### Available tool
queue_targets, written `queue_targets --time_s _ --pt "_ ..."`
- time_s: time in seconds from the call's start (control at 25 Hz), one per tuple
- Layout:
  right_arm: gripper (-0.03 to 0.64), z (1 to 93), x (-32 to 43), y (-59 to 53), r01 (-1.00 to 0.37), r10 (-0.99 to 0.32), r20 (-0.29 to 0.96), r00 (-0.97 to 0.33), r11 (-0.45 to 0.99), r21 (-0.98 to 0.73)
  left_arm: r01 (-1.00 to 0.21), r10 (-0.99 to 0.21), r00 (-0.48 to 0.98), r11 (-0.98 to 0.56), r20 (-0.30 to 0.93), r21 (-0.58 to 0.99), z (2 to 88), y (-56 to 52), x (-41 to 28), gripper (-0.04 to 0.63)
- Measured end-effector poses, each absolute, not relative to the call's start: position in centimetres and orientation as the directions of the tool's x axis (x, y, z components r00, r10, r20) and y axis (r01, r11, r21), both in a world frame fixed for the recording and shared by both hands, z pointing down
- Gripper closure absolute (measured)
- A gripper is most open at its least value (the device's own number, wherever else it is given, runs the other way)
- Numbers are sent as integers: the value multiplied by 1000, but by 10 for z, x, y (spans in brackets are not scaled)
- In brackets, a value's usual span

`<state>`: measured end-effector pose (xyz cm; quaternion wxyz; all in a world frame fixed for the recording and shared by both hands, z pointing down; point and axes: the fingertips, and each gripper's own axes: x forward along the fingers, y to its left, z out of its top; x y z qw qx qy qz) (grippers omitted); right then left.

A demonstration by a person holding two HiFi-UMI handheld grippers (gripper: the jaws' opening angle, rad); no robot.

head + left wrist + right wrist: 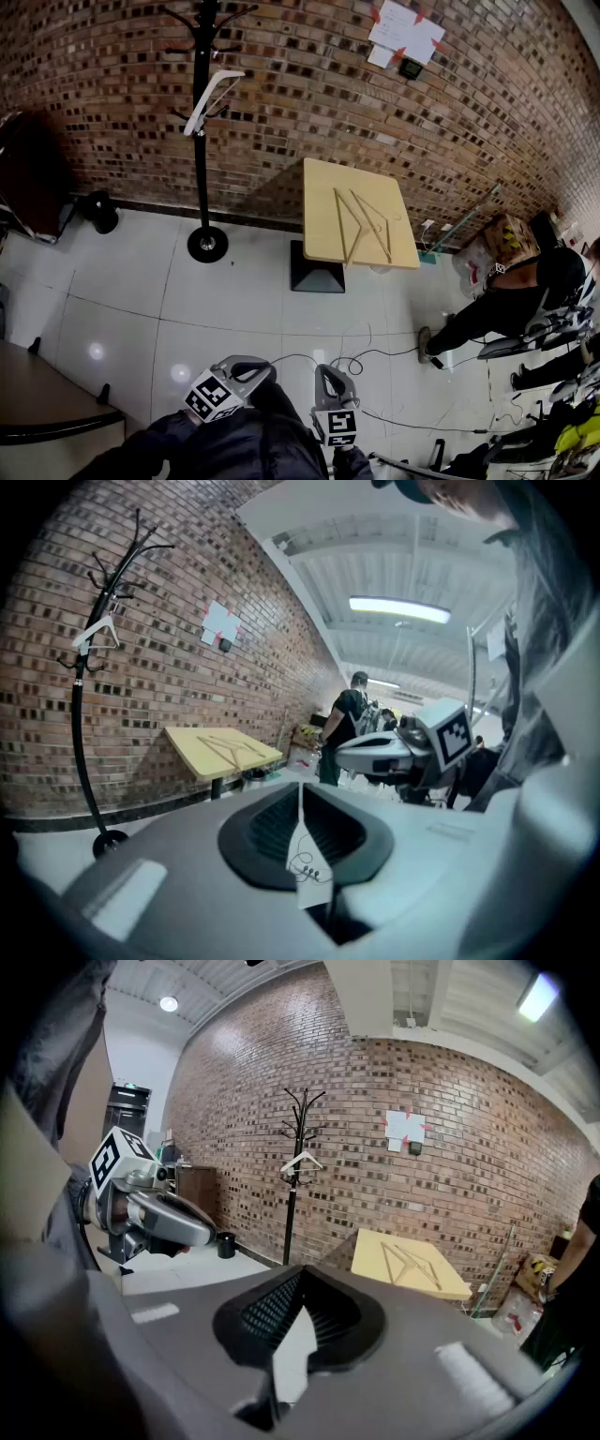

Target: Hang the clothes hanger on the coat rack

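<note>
A brick wall [112,103] fills the top of the head view, with white papers [405,33] taped at its upper right. Below it lies a floor [122,291] of pale glossy tiles. Right of centre stands a small square yellow surface [323,202] on a dark foot, close to the wall. Two wooden hangers [361,225] lie flat on it, side by side. Left of it, well apart, the black coat rack [202,131] stands on a round base, and a white hanger [211,98] hangs from one of its upper arms. A black bin [98,211] sits by the wall at the left. Thin cables [375,361] trail across the tiles at lower centre, and a person [525,291] in dark clothes bends at the right edge. The left tool [300,791] and the right tool [302,1277] are at the bottom edge, both fully closed and holding nothing.
</note>
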<state>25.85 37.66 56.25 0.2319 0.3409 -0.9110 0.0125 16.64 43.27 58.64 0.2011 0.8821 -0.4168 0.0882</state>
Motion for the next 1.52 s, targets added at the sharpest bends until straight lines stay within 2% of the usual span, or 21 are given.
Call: queue_targets --time_s 0.48,0.96,1.28,1.52 --pt "612 587 236 247 -628 -615 413 -672 769 124 -779 -700 627 -573 343 255 607 310 145 595" --pt "611 614 244 15 -674 -618 481 -622 735 72 -700 -595 705 -671 385 245 611 46 153 594" --pt "611 620 256 -88 -743 -666 490 -562 667 55 -651 -528 723 -735 446 186 616 -59 150 545" --pt "606 623 250 -130 -803 -705 504 -499 595 37 -592 -469 762 -784 446 188 618 -108 141 507"
